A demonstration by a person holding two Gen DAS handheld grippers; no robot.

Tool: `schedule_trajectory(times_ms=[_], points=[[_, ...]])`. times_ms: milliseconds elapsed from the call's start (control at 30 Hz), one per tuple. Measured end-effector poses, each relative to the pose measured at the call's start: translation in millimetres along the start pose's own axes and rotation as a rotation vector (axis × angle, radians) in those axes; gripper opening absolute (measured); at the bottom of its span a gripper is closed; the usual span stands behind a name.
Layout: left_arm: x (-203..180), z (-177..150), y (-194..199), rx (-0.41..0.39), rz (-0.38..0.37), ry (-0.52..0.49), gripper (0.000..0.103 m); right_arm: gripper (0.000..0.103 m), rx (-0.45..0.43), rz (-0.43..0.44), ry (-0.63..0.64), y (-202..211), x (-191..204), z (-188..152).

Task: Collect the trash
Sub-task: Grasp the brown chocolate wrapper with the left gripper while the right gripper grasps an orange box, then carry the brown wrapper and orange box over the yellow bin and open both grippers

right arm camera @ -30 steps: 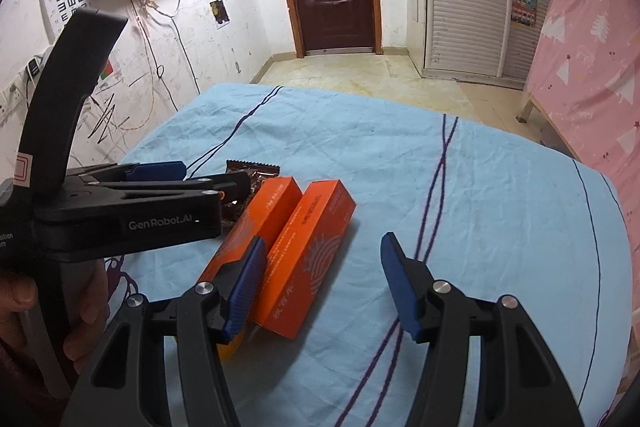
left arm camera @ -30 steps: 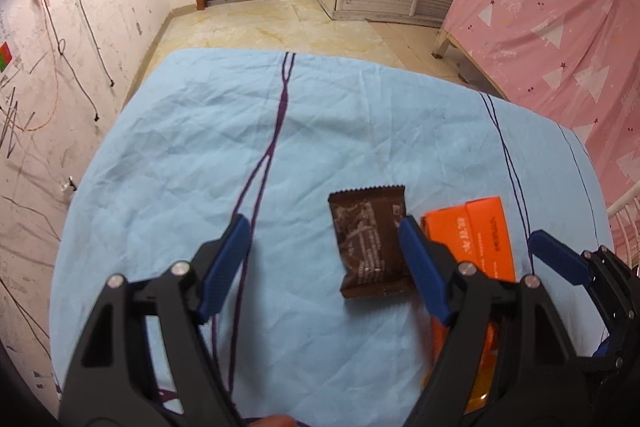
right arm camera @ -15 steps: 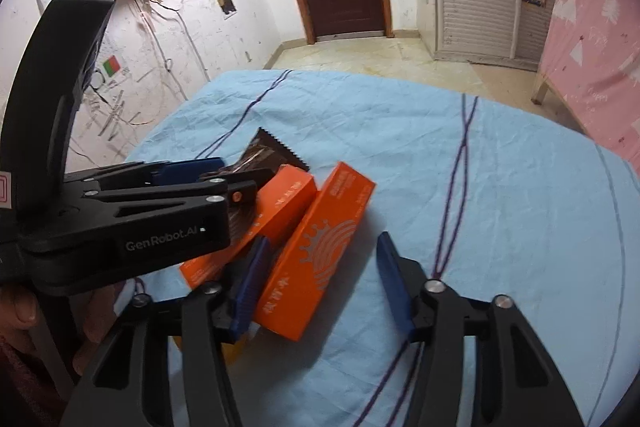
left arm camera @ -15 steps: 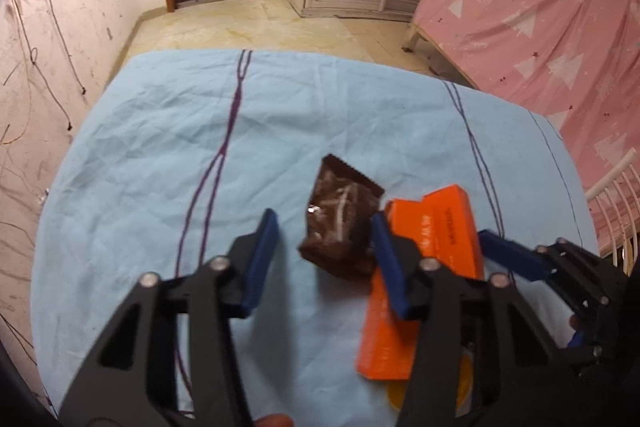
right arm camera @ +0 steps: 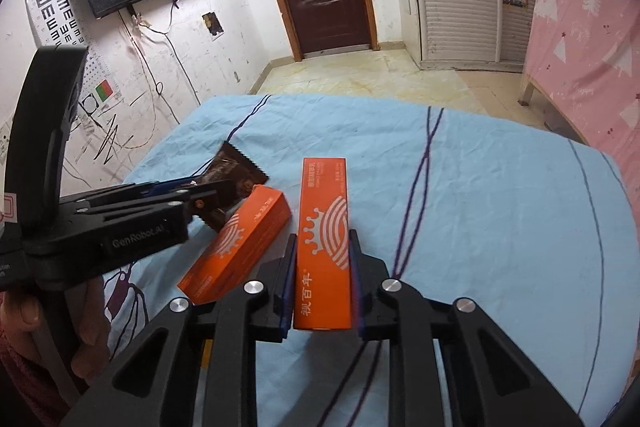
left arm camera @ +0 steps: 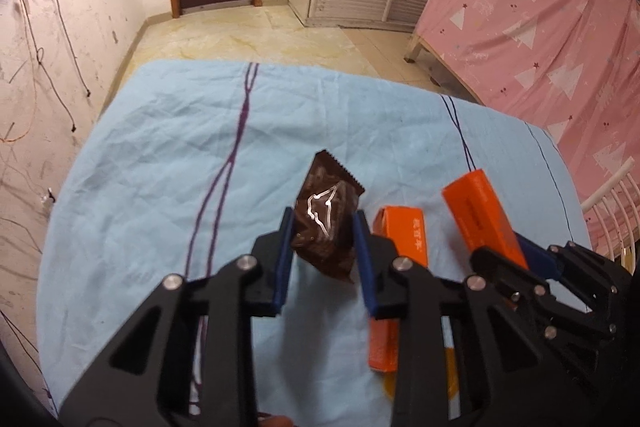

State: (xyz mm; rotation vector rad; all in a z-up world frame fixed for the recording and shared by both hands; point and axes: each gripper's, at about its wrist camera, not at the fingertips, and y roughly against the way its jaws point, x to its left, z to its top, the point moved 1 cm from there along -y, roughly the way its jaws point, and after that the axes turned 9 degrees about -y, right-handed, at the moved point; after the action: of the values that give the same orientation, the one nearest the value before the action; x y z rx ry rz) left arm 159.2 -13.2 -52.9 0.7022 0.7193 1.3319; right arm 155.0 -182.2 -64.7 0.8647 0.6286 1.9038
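My left gripper [left arm camera: 322, 233] is shut on a brown snack wrapper [left arm camera: 326, 217] and holds it lifted above the blue cloth. The wrapper also shows in the right wrist view [right arm camera: 234, 173], held by the left gripper [right arm camera: 208, 201]. My right gripper [right arm camera: 322, 259] is shut on a long orange box [right arm camera: 324, 239], raised off the cloth; it shows at the right of the left wrist view [left arm camera: 480, 219]. A second orange box [right arm camera: 236, 245] lies on the cloth between the two grippers, also in the left wrist view [left arm camera: 400, 239].
The table is covered by a light blue cloth [right arm camera: 500, 195] with purple lines. A yellow object [left arm camera: 390, 389] peeks out under the lying box. A pink-covered bed [left arm camera: 540, 27] stands to the right. A scribbled wall with cables [left arm camera: 36, 67] is at the left.
Both grippers closed: the left on the brown wrapper, the right on one orange box. Both items have been lifted off the cloth. The other orange box stays lying.
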Motion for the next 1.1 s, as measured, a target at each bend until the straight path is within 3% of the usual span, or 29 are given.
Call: schedule_trajectory(times_ms=[400, 1100], points=[[-28.0, 8.8, 31.0, -0.089, 0.037, -0.05, 0.027, 0.016, -0.116, -0.055, -0.058, 42.3, -38.2, 0.1], [-159.5, 9.6, 46.8, -0.14, -0.048, -0.232, 0.027, 0.016, -0.287, -0.142, -0.198, 133.5, -142.3, -23.8]])
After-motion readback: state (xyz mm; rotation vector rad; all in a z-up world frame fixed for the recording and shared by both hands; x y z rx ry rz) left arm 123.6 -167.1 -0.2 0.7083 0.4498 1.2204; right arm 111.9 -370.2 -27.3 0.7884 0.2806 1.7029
